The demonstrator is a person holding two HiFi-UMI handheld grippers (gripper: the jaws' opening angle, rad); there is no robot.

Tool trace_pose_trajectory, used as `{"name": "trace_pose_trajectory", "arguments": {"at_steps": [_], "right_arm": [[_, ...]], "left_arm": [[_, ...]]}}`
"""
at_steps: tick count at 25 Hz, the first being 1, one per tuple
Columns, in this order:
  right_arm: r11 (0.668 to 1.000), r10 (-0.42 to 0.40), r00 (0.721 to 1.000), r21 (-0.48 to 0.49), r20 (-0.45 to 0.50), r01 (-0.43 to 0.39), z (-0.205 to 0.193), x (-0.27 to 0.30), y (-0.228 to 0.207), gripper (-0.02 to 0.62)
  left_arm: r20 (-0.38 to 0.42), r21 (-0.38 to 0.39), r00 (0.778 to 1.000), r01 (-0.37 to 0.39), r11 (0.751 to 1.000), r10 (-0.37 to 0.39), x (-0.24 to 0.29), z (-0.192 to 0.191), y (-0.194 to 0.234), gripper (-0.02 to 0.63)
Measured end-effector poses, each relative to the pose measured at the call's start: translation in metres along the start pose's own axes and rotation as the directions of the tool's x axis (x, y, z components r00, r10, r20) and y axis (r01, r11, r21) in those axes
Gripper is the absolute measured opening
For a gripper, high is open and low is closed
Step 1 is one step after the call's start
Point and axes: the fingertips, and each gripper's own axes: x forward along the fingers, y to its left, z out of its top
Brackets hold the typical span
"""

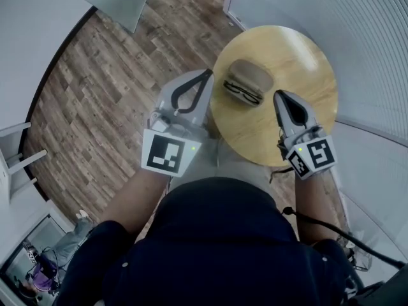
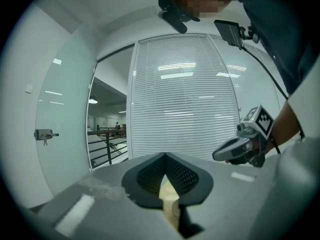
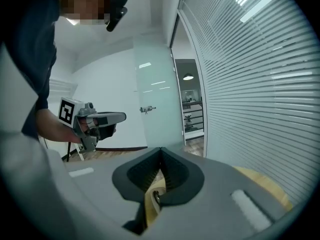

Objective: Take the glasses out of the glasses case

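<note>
**A:** Where was the glasses case?

**B:** The glasses case (image 1: 250, 75) lay on the round wooden table (image 1: 306, 126), toward its left side; it looked open, with the lid tipped back; the glasses (image 1: 241, 92), dark-framed, lay in the half nearer the person.

**A:** And the 2 claws?

**B:** The left gripper (image 1: 208, 75) had its jaws pressed tip to tip with nothing between them; it hung just left of the case, by the table's edge, apart from it. The right gripper (image 1: 278, 95) was pinched together and empty too; it was over the table, near the case on its right side.

**A:** How would you expect the glasses to handle?

**B:** Light and fragile, I judged; a thin stiff frame that could bend at the hinges; smooth lenses that would slip and mark under the pads.

**A:** So where to take hold?

**B:** At the bridge or on 1 folded arm near the hinge, never on a lens; a gentle pinch, then a lift straight up out of the shell.

**A:** Any worry about the case?

**B:** It looked light and the wood smooth; it could slide or lift along with the glasses; 1 gripper steadying the shell seemed wise; both claws would have to open first.
</note>
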Motion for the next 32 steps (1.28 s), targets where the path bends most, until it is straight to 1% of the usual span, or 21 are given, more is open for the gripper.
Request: {"name": "trace_pose_trajectory", "arguments": {"at_steps": [2, 4, 8, 15, 19, 22, 25, 28, 32], "right_arm": [[1.0, 0.026, 1.0, -0.004, 0.002, -0.026, -0.007, 0.008, -0.002, 0.009], [0.999, 0.05, 0.999, -0.008, -0.005, -0.05, -0.015, 0.017, -0.003, 0.009], [0.998, 0.068, 0.996, -0.01, -0.052, -0.068, -0.033, 0.034, -0.011, 0.009], [0.994, 0.108, 0.984, 0.0, -0.141, -0.109, -0.077, 0.058, -0.01, 0.011], [0.992, 0.126, 0.971, -0.004, -0.203, -0.13, -0.1, 0.067, -0.009, 0.011], [0.986, 0.16, 0.965, -0.017, -0.209, -0.168, -0.113, 0.071, -0.007, 0.011], [0.982, 0.176, 0.955, -0.022, -0.24, -0.186, -0.133, 0.076, -0.011, 0.015], [0.977, 0.202, 0.944, -0.017, -0.261, -0.214, -0.149, 0.084, -0.017, 0.06], [0.97, 0.222, 0.926, -0.03, -0.304, -0.242, -0.164, 0.091, -0.016, 0.081]], "left_arm": [[-0.018, -0.007, 1.0, -0.016, 1.0, 0.016, 0.003, -0.012, 0.004, 0.006], [-0.035, 0.004, 0.999, -0.022, 1.0, 0.022, 0.008, -0.023, 0.007, 0.006], [-0.072, 0.008, 0.997, -0.016, 1.0, 0.017, 0.021, -0.042, 0.012, 0.006], [-0.094, 0.047, 0.996, -0.002, 0.999, 0.006, 0.033, -0.073, 0.016, 0.006], [-0.107, 0.027, 0.994, 0.005, 1.0, -0.002, 0.042, -0.091, 0.016, 0.006], [-0.122, 0.007, 0.992, 0.004, 1.0, -0.003, 0.049, -0.107, 0.012, 0.006], [-0.134, -0.018, 0.991, 0.0, 1.0, -0.002, 0.057, -0.125, 0.009, 0.006], [-0.144, -0.039, 0.99, -0.006, 0.999, 0.0, 0.068, -0.141, 0.009, 0.006], [-0.158, -0.068, 0.987, -0.014, 0.998, 0.003, 0.071, -0.153, 0.009, 0.006]]}}
